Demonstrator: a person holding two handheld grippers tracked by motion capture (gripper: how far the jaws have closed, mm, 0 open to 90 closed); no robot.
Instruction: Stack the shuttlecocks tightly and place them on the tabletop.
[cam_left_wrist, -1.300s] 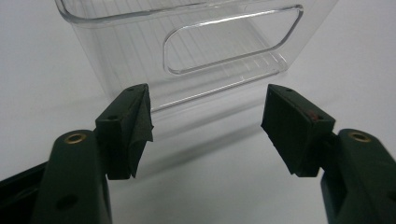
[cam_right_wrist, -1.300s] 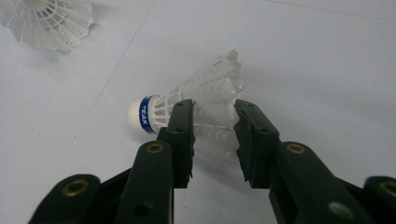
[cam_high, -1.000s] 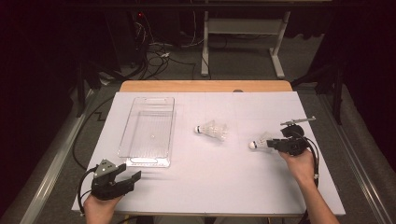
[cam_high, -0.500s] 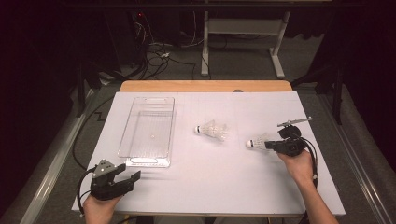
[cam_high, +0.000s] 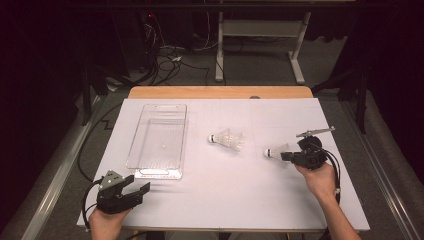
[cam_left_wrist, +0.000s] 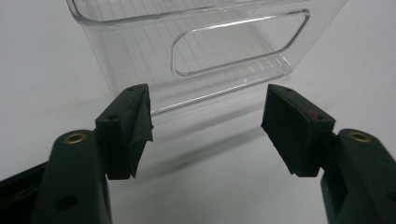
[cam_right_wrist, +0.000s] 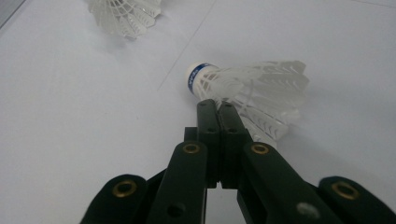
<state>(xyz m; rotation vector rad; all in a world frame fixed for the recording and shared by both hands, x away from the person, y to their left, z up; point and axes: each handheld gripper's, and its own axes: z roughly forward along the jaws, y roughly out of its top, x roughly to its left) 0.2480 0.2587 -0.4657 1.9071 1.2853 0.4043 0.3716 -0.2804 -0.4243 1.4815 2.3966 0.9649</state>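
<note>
Shut now, where a second ago a little open: right tongs (cam_right_wrist: 215, 105), tips pinched on the thin edge of the shuttle (cam_right_wrist: 252, 86). Not moved: left tongs (cam_left_wrist: 205, 126), wide open with nothing between, down at the near left corner of the table (cam_high: 225, 200), facing the short end of the bin (cam_left_wrist: 187, 28).

Lying on its side near the right edge of the table, that shuttle, round nose toward the bin. Farther in, near the middle, the other shuttle (cam_high: 227, 140), also on its side.

Looks like a pick-up, most likely for the bin. To do it well: lift slowly and straight up. Squeeze no harder, since feathers like these probably bend and crack. Watch for a droop or a swing, because only a thin bit is caught. If slipping, put down and grab again nearer the nose.

White, ribbed skirt, shaped like a small cone; round white nose with a blue band. Clear, hard, shiny plastic for the bin, long and box-shaped, with a slot handle. Smooth, flat white table top. Black, blocky tongs with dull pads.
</note>
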